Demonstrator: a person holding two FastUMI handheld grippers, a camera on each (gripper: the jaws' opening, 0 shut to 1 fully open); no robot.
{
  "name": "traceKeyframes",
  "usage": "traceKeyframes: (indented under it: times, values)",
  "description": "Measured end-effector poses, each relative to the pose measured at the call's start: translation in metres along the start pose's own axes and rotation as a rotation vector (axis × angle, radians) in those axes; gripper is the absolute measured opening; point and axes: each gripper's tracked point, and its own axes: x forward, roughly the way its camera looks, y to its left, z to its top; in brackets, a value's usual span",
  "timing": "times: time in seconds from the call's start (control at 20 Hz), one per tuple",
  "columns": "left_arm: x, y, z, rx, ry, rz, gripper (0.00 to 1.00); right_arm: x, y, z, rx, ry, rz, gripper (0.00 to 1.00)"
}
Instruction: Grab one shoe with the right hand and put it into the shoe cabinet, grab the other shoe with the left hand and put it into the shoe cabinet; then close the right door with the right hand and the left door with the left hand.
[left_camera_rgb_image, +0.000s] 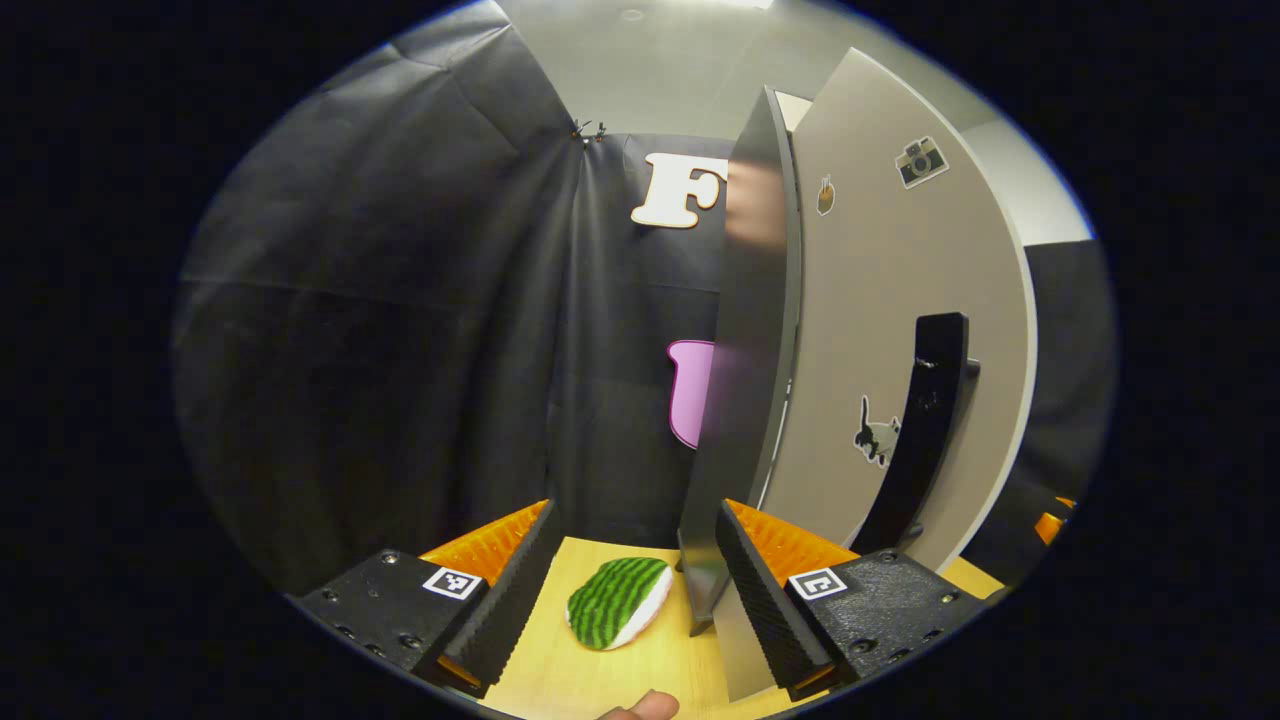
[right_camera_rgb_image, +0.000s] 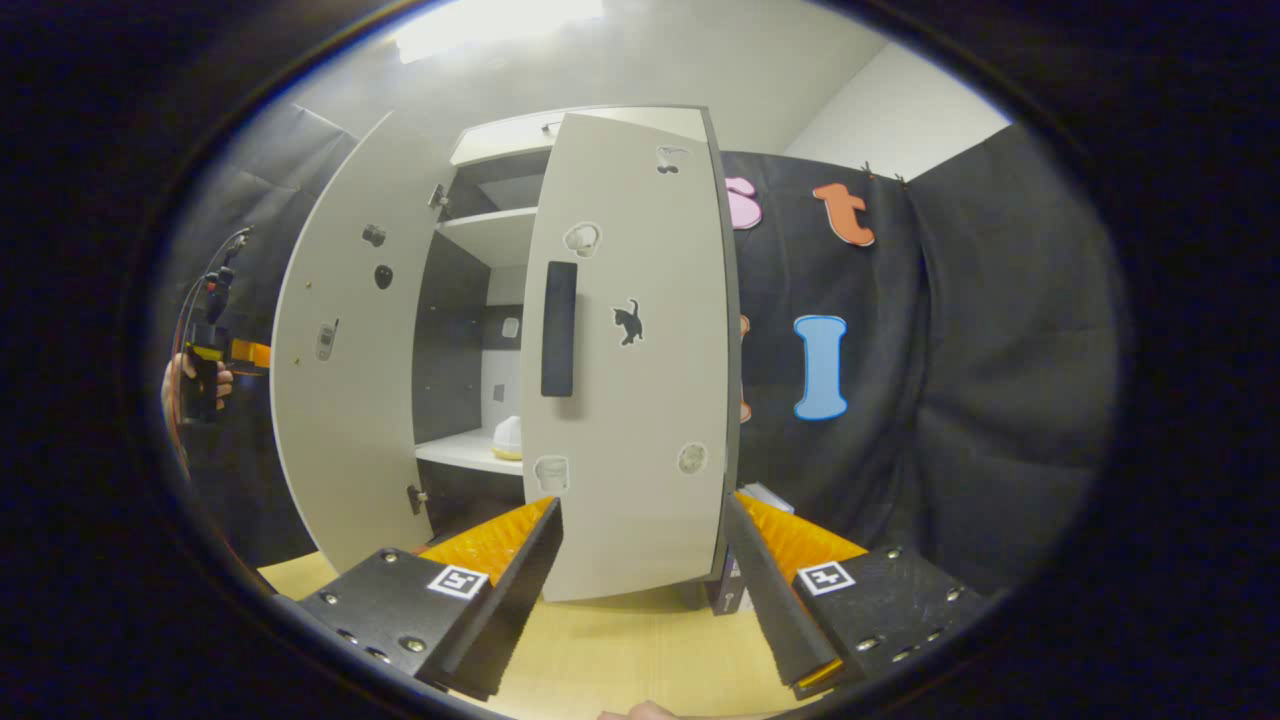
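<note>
In the left gripper view, a green-striped shoe (left_camera_rgb_image: 617, 603) with a white rim lies on the wooden floor between the open fingers of my left gripper (left_camera_rgb_image: 633, 515), which holds nothing. Just right of it stands the cabinet's left door (left_camera_rgb_image: 900, 300), seen almost edge-on, with its black handle (left_camera_rgb_image: 925, 430). In the right gripper view, my right gripper (right_camera_rgb_image: 642, 505) is open and empty in front of the partly swung right door (right_camera_rgb_image: 630, 380). The left door (right_camera_rgb_image: 340, 380) stands wide open. A pale shoe (right_camera_rgb_image: 508, 438) rests on the cabinet's lower shelf. A hand holds the left gripper (right_camera_rgb_image: 215, 365) beyond the left door.
The cabinet has an upper shelf (right_camera_rgb_image: 490, 235) above the one with the shoe. Black cloth walls close in on both sides. A small box (right_camera_rgb_image: 730, 590) sits on the wooden floor (right_camera_rgb_image: 620, 650) beside the cabinet's right foot.
</note>
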Motion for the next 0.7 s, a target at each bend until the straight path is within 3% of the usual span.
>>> traceKeyframes:
  times: [0.2,0.3,0.4,0.7]
  values:
    - [-0.005,-0.049,0.015,0.024,-0.005,-0.073,0.96,-0.026,0.014,-0.015,0.018,0.011,0.003,0.97]
    - [-0.01,-0.044,0.012,0.082,0.012,0.007,0.89,-0.041,0.014,-0.015,0.023,0.0,0.004,0.97]
    - [-0.011,-0.048,0.019,0.115,-0.01,0.044,0.89,-0.059,0.016,-0.008,0.032,-0.038,0.016,0.96]
    - [-0.007,-0.103,0.007,0.037,0.033,-0.078,0.94,-0.083,0.016,0.008,0.052,-0.109,0.025,0.97]
